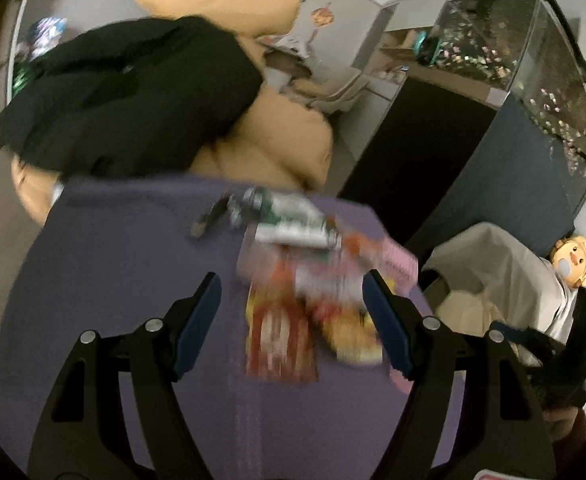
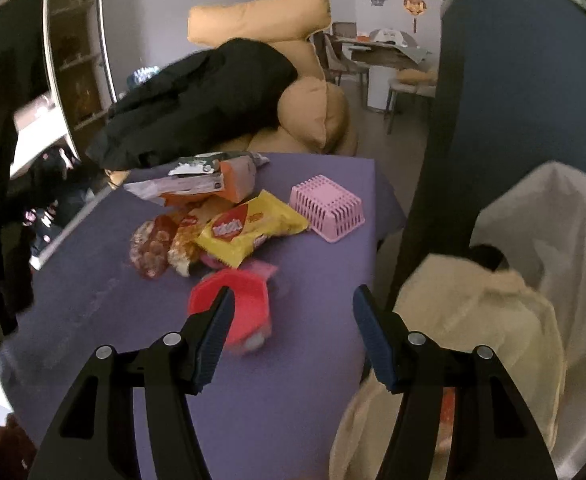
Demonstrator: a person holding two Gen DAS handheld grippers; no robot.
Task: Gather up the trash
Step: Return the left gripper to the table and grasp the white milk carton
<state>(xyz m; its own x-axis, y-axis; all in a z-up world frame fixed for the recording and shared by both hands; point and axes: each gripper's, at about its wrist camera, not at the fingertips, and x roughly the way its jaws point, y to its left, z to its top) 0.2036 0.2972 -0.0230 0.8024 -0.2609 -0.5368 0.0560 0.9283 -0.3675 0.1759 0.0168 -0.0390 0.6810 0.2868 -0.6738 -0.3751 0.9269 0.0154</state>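
Grippers, two. Left gripper [image 1: 293,320]: black arms with blue pads, jaws spread wide, nothing between them; it hangs over the blurred wrappers at lower centre of its view. Right gripper [image 2: 291,336]: same build, jaws wide apart, empty; its left fingertip overlaps the red item at lower centre of the right wrist view, contact cannot be told.

Surface, one: purple cloth-covered table [image 2: 101,320], filling the middle and lower left of both views.

Trash on the table, right wrist view, centre:
- Yellow crinkled snack packet with red logo [image 2: 249,228], one.
- Clear packets showing reddish-brown round snacks [image 2: 153,248], apparently two, just left of the yellow packet and touching it.
- Orange-and-white carton-like wrapper [image 2: 213,184], one, lying behind them at upper centre, with a silvery wrapper [image 2: 221,158] behind it.
- Pink wrapper scrap [image 2: 263,268], one, just below the yellow packet.
- Red shallow plastic tub [image 2: 233,304], one, beside the pink scrap; contents not discernible.

Containers:
- Pink slatted plastic basket [image 2: 327,208], one, upside down, right of the yellow packet and apart from it.
- Cream translucent trash bag [image 2: 473,340], one, off the table's right edge at lower right; something red-orange shows faintly through it.

Surroundings: black garment [image 2: 197,104], one, draped over tan cushions [image 2: 313,112] at upper centre.
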